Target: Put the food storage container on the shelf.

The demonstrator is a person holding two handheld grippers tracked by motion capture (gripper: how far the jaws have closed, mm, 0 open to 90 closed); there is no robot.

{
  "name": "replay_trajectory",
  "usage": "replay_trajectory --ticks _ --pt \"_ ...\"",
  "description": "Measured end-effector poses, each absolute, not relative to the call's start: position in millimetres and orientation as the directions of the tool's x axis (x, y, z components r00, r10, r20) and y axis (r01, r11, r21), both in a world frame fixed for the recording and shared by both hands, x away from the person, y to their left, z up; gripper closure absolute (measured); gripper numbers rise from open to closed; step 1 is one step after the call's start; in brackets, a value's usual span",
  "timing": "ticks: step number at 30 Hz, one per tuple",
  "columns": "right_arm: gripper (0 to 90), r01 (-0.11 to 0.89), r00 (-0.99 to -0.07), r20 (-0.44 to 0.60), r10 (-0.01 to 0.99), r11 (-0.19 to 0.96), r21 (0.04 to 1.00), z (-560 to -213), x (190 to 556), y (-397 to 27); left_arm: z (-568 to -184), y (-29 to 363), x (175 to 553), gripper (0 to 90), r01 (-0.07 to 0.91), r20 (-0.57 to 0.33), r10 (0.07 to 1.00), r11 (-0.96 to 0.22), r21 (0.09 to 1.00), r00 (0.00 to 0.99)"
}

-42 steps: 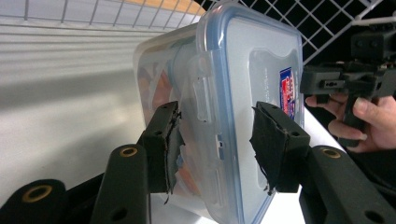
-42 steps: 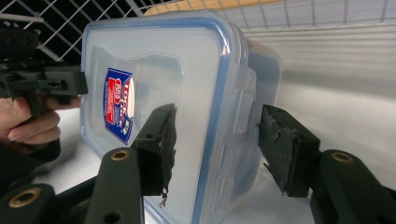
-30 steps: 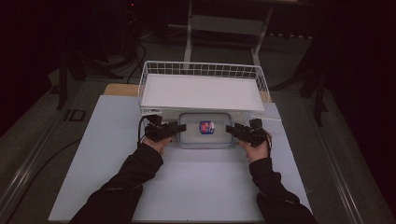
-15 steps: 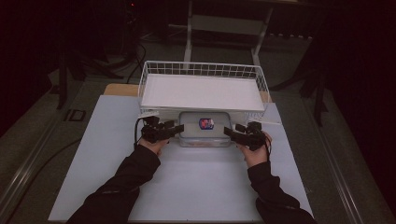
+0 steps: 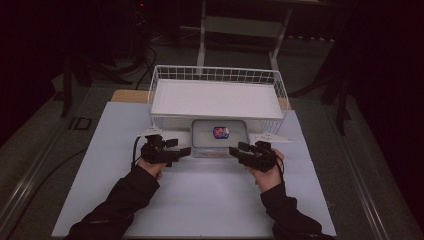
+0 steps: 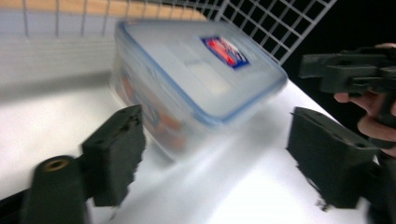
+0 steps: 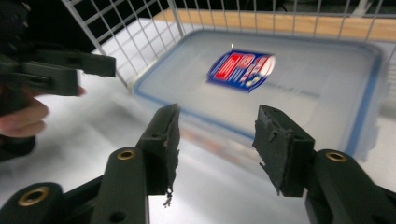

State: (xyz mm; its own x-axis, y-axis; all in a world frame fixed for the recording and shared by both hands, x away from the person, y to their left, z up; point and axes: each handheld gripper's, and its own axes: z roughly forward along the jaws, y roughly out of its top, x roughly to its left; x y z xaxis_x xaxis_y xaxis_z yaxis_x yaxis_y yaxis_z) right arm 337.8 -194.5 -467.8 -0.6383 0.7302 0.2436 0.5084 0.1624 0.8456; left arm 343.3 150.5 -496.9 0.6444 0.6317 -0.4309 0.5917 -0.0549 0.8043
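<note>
The box [image 5: 220, 138] is seen on the table [image 5: 200, 200], just near of the basket [image 5: 217, 97]; the left gripper [image 5: 184, 150], just opened wide, and the right gripper [image 5: 234, 151], half-closed, are empty; the box could be nudged.

Clear box [image 5: 220, 138] — blue-rimmed lid, red-blue label [image 5: 220, 132]
</note>
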Motion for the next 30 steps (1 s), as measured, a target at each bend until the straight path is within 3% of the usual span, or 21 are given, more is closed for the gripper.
replay_trajectory --ticks 2,5,11,30 --pt "57.6 0.513 -0.647 0.245 0.722 0.175 0.840 -470 336 -190 -496 153 337 12.6 0.586 -0.429 0.632 -0.049 0.809 0.645" --pt "68.1 0.518 -0.661 0.250 0.708 0.189 0.835 -473 334 -185 -493 154 328 0.3 0.583 -0.420 0.618 -0.077 0.809 0.665" --pt "88.9 0.549 -0.669 0.266 0.694 0.221 0.806 -482 333 -177 -490 151 309 0.0 0.551 -0.359 0.584 -0.186 0.814 0.728" --pt "89.9 0.589 -0.633 0.261 0.729 0.236 0.773 -501 354 -170 -511 140 275 0.0 0.528 -0.320 0.518 -0.323 0.785 0.793"
